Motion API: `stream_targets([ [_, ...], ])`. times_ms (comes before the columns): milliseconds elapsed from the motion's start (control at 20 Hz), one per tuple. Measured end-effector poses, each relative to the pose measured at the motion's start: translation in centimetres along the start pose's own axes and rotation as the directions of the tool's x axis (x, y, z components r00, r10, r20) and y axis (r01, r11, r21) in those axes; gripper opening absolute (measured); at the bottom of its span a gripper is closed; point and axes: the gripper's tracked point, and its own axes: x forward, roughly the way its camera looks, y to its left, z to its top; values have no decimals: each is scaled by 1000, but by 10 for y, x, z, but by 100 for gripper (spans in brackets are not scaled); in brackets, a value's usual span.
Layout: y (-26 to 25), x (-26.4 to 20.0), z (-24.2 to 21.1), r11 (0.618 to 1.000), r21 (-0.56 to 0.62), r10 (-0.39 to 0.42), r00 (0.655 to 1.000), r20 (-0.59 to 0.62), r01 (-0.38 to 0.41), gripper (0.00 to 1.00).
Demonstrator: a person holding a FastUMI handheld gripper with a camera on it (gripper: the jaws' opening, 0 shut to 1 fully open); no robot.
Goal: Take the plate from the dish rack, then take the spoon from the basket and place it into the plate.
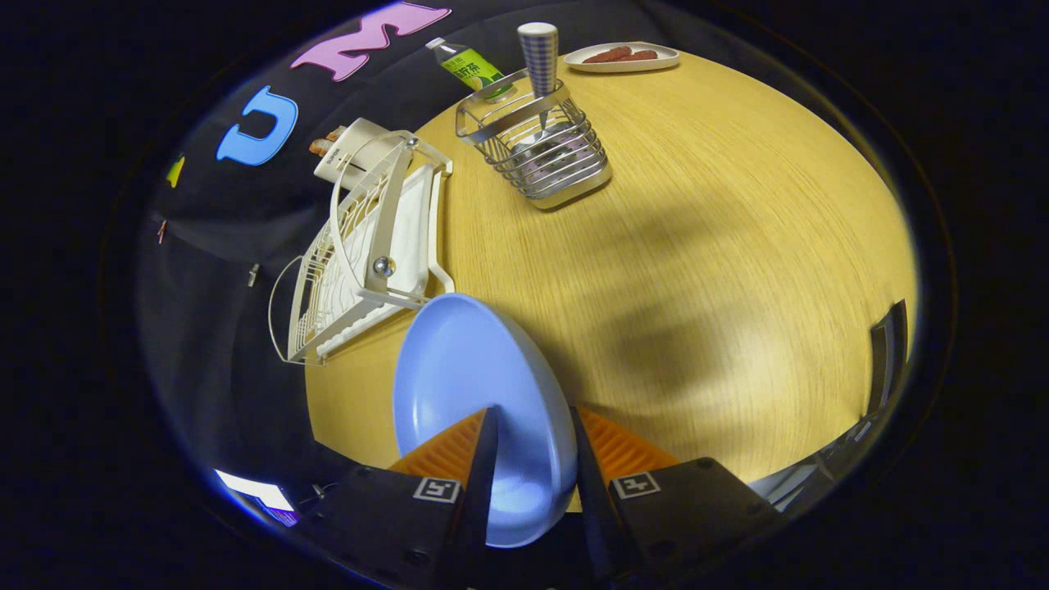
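Observation:
A light blue plate (471, 385) stands on edge between my fingers, and my gripper (533, 442) is shut on its rim, holding it above the wooden table (721, 246). The white dish rack (369, 254) sits just beyond the plate, at the table's edge, with no dishes in it. Farther off stands a wire basket (537, 147). A spoon with a checked handle (538, 57) stands upright in it, its bowl down inside the wires.
A white plate with reddish food (623, 57) lies at the far side of the table. A green-labelled bottle (471, 70) stands behind the basket. A white box (348, 156) sits behind the rack. A wide stretch of bare tabletop lies beside the plate.

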Motion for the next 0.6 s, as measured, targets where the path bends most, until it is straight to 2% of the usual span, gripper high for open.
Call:
stream_targets([
  [150, -5, -9, 13, 1000, -16, -26, 999, 46, 27, 67],
  [350, 11, -45, 44, 987, -153, -13, 986, 166, 39, 75],
  [450, 27, -68, 63, 970, -238, 13, 971, 238, 46, 83],
  [550, 38, -88, 85, 942, -323, 22, 948, 319, 86, 89],
  [600, 42, -99, 97, 924, -363, 22, 933, 360, 118, 89],
])
